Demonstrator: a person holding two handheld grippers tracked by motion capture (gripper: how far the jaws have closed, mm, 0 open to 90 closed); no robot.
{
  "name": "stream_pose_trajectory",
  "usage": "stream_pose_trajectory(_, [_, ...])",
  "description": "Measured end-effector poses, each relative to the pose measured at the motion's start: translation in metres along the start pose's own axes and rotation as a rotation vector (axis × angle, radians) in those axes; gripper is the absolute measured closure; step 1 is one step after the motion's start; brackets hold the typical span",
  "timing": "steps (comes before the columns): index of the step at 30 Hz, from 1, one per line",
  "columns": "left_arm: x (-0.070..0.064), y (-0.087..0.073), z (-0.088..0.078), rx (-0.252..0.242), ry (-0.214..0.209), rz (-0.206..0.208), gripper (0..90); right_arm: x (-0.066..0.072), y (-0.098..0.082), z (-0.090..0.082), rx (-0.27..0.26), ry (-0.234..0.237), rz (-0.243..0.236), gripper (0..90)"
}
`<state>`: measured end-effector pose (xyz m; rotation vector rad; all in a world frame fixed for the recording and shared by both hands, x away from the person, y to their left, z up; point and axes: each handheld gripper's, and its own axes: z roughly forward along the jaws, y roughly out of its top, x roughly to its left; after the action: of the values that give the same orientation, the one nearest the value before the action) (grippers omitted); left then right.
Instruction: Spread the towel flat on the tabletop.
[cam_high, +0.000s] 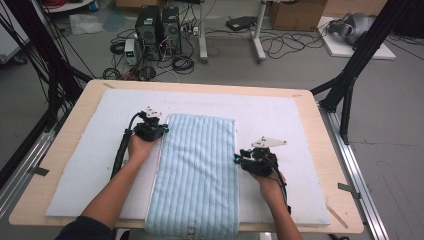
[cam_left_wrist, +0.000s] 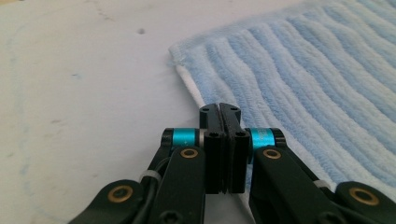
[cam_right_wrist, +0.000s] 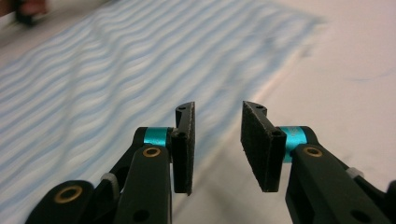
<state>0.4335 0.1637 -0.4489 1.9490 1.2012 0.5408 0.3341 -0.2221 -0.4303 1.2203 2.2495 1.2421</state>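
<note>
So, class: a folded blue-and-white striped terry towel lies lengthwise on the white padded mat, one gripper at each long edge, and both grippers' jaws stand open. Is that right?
Not quite. The left gripper has its jaws shut, as the left gripper view shows, at the edge of the folded blue-and-white striped terry towel. The right gripper does stand open. The rest holds.

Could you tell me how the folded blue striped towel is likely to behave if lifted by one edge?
The blue striped towel looks like soft terry, so it would probably droop. Its stacked layers may slide apart. The left gripper, jaws shut at its edge, likely needs a firm pinch.
</note>
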Motion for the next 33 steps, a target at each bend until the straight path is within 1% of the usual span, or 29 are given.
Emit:
stream_pose_trajectory(1, [0.002,0.000,0.000,0.000,-0.009,-0.006,87.7,-0.005,0.004,0.004,-0.005,-0.018,0.009,64.7])
stream_pose_trajectory(2, [0.002,0.000,-0.001,-0.001,-0.007,-0.005,86.8,-0.009,0.009,0.008,-0.002,-0.044,0.009,64.2])
stream_pose_trajectory(3, [0.003,0.000,-0.001,-0.002,0.003,-0.006,83.6,-0.013,0.014,0.014,0.004,-0.061,0.013,64.1])
stream_pose_trajectory(4, [0.005,0.000,-0.002,-0.003,0.000,-0.020,76.9,-0.016,0.018,0.020,0.006,-0.070,0.018,63.4])
stream_pose_trajectory(6, [0.009,-0.002,-0.003,-0.008,-0.029,-0.049,65.7,-0.021,0.028,0.034,0.024,-0.095,0.019,62.3])
stream_pose_trajectory(7, [0.011,-0.002,-0.004,-0.018,-0.045,-0.059,59.6,-0.024,0.032,0.041,0.032,-0.110,0.019,61.1])
stream_pose_trajectory(8, [0.013,-0.003,-0.006,-0.033,-0.064,-0.064,56.9,-0.027,0.036,0.049,0.048,-0.128,0.019,60.5])
stream_pose_trajectory(9, [0.014,-0.004,-0.008,-0.052,-0.083,-0.064,56.6,-0.030,0.039,0.057,0.058,-0.133,0.030,60.3])
stream_pose_trajectory(11, [0.016,-0.005,-0.012,-0.093,-0.117,-0.067,50.4,-0.033,0.043,0.070,0.072,-0.144,0.048,60.3])
stream_pose_trajectory(12, [0.017,-0.006,-0.014,-0.111,-0.147,-0.073,50.3,-0.033,0.044,0.076,0.073,-0.146,0.044,61.4])
stream_pose_trajectory(13, [0.017,-0.006,-0.015,-0.128,-0.163,-0.077,50.3,-0.032,0.044,0.081,0.081,-0.157,0.031,65.6])
stream_pose_trajectory(14, [0.018,-0.006,-0.017,-0.140,-0.171,-0.069,50.4,-0.031,0.045,0.085,0.090,-0.170,0.007,70.5])
stream_pose_trajectory(15, [0.018,-0.006,-0.019,-0.158,-0.174,-0.065,50.9,-0.031,0.046,0.086,0.093,-0.175,-0.011,80.6])
stream_pose_trajectory(16, [0.019,-0.006,-0.020,-0.168,-0.179,-0.064,51.0,-0.030,0.048,0.087,0.100,-0.181,-0.023,85.8])
stream_pose_trajectory(18, [0.020,-0.005,-0.022,-0.181,-0.186,-0.053,51.1,-0.027,0.053,0.090,0.123,-0.237,-0.060,86.4])
stream_pose_trajectory(19, [0.020,-0.005,-0.023,-0.183,-0.184,-0.041,51.2,-0.028,0.054,0.092,0.123,-0.252,-0.062,86.3])
stream_pose_trajectory(20, [0.019,-0.005,-0.024,-0.182,-0.182,-0.024,51.2,-0.030,0.055,0.093,0.123,-0.257,-0.055,85.5])
stream_pose_trajectory(21, [0.018,-0.005,-0.024,-0.181,-0.178,-0.006,50.8,-0.031,0.056,0.094,0.115,-0.261,-0.044,80.7])
stream_pose_trajectory(22, [0.018,-0.005,-0.024,-0.183,-0.180,0.009,50.1,-0.032,0.055,0.094,0.104,-0.266,-0.032,73.2])
stream_pose_trajectory(23, [0.017,-0.005,-0.024,-0.181,-0.181,0.008,48.4,-0.033,0.055,0.093,0.096,-0.262,-0.015,66.7])
stream_pose_trajectory(25, [0.018,-0.005,-0.025,-0.182,-0.197,-0.024,44.8,-0.034,0.054,0.087,0.085,-0.250,0.007,61.2])
stream_pose_trajectory(26, [0.019,-0.005,-0.026,-0.180,-0.196,-0.038,43.3,-0.034,0.054,0.083,0.075,-0.249,0.005,57.9])
stream_pose_trajectory(27, [0.019,-0.005,-0.027,-0.180,-0.203,-0.049,41.7,-0.034,0.053,0.077,0.057,-0.246,0.011,55.9])
stream_pose_trajectory(28, [0.019,-0.005,-0.029,-0.182,-0.211,-0.058,39.6,-0.034,0.053,0.071,0.038,-0.232,0.023,53.4])
stream_pose_trajectory(30, [0.018,-0.008,-0.034,-0.202,-0.227,-0.064,35.8,-0.035,0.051,0.057,0.008,-0.215,0.028,46.6])
stream_pose_trajectory(31, [0.018,-0.010,-0.036,-0.194,-0.250,-0.070,33.9,-0.035,0.050,0.050,-0.005,-0.202,0.044,44.2])
stream_pose_trajectory(33, [0.017,-0.015,-0.039,-0.190,-0.268,-0.074,28.0,-0.035,0.045,0.035,-0.033,-0.161,0.048,41.5])
